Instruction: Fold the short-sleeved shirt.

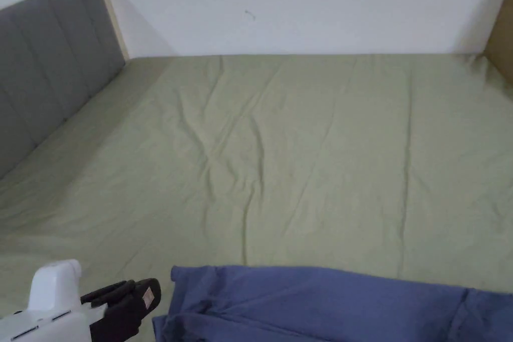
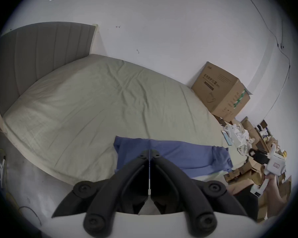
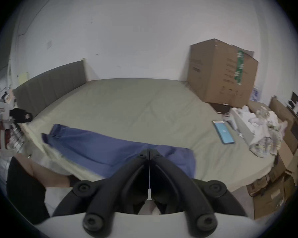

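The soft blue short-sleeved shirt (image 1: 320, 303) lies in a long band near the green bed's (image 1: 300, 157) front edge. The left gripper (image 2: 149, 153) and the right gripper (image 3: 149, 153) are both closed and hold nothing. I think more folds are left.

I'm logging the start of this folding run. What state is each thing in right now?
Blue shirt: lying on the bed's near edge, not gripped.
Left gripper: shut, empty, above the shirt.
Right gripper: shut, empty.
Bed sheet: spread, creased.
Cardboard box: standing, top flap raised.
Phone: lying flat on the bed.
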Motion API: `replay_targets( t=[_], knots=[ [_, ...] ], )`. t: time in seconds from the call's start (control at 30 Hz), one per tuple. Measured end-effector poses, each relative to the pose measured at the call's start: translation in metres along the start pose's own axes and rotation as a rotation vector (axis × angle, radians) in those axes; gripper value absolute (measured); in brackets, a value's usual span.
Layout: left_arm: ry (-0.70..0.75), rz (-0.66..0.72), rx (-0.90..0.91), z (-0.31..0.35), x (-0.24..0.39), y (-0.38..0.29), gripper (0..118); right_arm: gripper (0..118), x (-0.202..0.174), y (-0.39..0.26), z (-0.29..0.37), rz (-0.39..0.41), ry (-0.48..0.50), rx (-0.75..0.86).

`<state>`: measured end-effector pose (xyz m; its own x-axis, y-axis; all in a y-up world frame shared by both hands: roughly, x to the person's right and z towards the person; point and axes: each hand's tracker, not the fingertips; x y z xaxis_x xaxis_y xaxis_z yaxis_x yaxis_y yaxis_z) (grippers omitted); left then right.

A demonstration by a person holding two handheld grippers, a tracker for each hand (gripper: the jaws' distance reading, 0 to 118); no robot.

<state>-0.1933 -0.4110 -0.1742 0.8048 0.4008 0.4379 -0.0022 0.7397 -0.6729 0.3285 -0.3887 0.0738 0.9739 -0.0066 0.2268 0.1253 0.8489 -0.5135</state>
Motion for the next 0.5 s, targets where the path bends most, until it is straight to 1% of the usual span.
replay_targets(
  t=[0.03,0.07,0.1,0.13,0.17,0.2,0.23,0.27,0.3,0.33,0.37,0.4,0.43,0.5],
  knots=[
    [-0.058,-0.029,-0.055,-0.005,-0.002,0.003,1,1,-0.004,0.001,-0.002,0.008,0.039,-0.018],
    [-0.045,-0.06,-0.08,-0.012,-0.007,0.005,1,1,-0.019,0.005,-0.001,0.024,0.03,-0.015],
    [0.002,-0.077,-0.073,-0.019,-0.014,0.007,1,1,-0.024,0.004,-0.002,0.039,0.021,-0.018],
    [-0.007,-0.07,-0.086,-0.032,-0.03,0.008,1,1,-0.027,0.005,-0.003,0.041,0.031,-0.027],
    [-0.035,-0.032,-0.153,-0.047,-0.048,0.009,4,1,-0.031,0.006,-0.003,0.031,0.044,-0.031],
    [-0.032,0.032,-0.239,-0.065,-0.064,0.012,20,1,-0.036,0.007,-0.003,0.011,0.055,-0.031],
    [-0.013,0.078,-0.297,-0.079,-0.077,0.013,67,1,-0.038,0.007,-0.003,0.002,0.063,-0.032],
    [0.017,0.106,-0.328,-0.094,-0.09,0.011,98,1,-0.04,0.006,-0.004,0.002,0.072,-0.04],
    [-0.046,0.149,-0.371,-0.11,-0.104,0.007,111,1,-0.043,0.005,-0.005,0.014,0.078,-0.05],
    [-0.132,0.211,-0.41,-0.12,-0.105,0.004,114,1,-0.043,0.004,-0.006,0.035,0.079,-0.063],
    [-0.135,0.278,-0.412,-0.129,-0.107,0.001,114,1,-0.045,0.003,-0.008,0.057,0.074,-0.08],
    [-0.168,0.315,-0.402,-0.137,-0.105,-0.001,114,1,-0.046,0.001,-0.01,0.064,0.063,-0.1],
    [-0.216,0.335,-0.377,-0.147,-0.13,-0.013,116,1,-0.046,-0.001,-0.011,0.059,0.059,-0.11],
    [-0.293,0.403,-0.394,-0.163,-0.125,-0.019,118,1,-0.044,-0.004,-0.016,0.025,0.06,-0.135]
  ],
)
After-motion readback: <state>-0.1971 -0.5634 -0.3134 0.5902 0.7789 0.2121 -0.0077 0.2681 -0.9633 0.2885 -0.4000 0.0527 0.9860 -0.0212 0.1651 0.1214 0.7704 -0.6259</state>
